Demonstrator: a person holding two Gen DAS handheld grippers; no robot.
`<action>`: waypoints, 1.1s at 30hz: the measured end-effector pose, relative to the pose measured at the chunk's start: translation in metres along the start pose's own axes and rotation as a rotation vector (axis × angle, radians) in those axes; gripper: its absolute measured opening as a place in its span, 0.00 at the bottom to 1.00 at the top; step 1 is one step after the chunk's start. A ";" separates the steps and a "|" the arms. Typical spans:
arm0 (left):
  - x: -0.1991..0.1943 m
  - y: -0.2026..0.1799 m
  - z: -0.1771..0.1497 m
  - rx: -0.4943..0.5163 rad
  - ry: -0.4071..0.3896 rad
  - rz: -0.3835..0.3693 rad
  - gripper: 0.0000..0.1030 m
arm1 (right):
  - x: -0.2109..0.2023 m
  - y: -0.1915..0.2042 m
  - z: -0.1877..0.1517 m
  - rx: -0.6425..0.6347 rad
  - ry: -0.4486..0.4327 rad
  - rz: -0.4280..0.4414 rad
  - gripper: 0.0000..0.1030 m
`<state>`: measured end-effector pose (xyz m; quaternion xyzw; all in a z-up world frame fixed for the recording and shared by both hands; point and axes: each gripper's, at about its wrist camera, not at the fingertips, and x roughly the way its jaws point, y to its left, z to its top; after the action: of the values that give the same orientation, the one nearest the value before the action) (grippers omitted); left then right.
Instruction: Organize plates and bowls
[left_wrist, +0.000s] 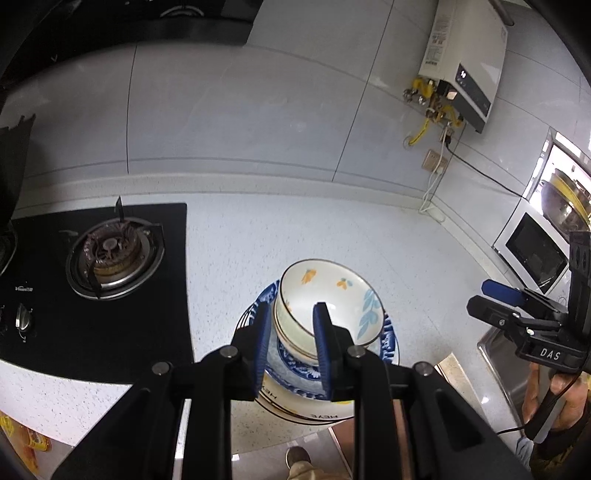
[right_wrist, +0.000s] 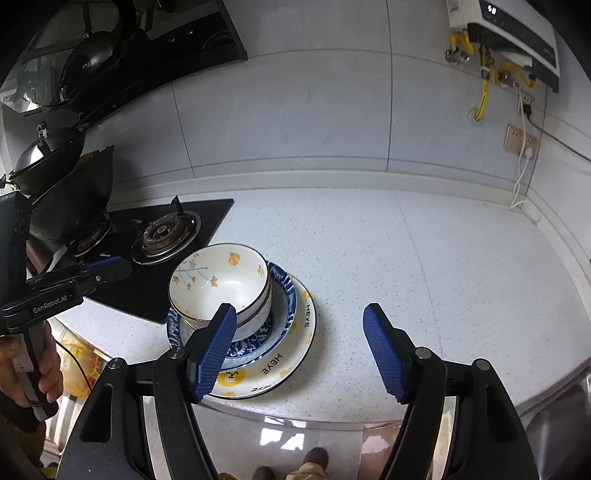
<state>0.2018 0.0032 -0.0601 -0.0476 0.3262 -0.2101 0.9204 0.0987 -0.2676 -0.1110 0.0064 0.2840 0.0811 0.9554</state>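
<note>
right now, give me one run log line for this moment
stack: floral bowl in blue plate on HEYE plate | left claw: narrow gap, empty | right claw: open, empty | counter

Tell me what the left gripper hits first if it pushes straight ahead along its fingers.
Most likely the floral bowl on top of the stack: the left gripper points down at it, and its near rim sits between the fingertips. Depth is unclear, so it looks close but apart.
</note>
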 end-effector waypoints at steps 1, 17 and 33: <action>-0.006 -0.002 0.001 0.002 -0.024 0.002 0.22 | -0.005 0.000 0.000 -0.004 -0.019 -0.012 0.67; -0.099 -0.052 -0.016 0.046 -0.204 0.152 0.22 | -0.093 -0.006 -0.006 -0.118 -0.276 -0.078 0.85; -0.186 -0.110 -0.067 0.063 -0.213 0.432 0.43 | -0.119 -0.027 -0.046 -0.030 -0.174 0.118 0.85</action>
<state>-0.0088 -0.0151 0.0205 0.0302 0.2233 -0.0120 0.9742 -0.0205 -0.3142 -0.0870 0.0157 0.1978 0.1405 0.9700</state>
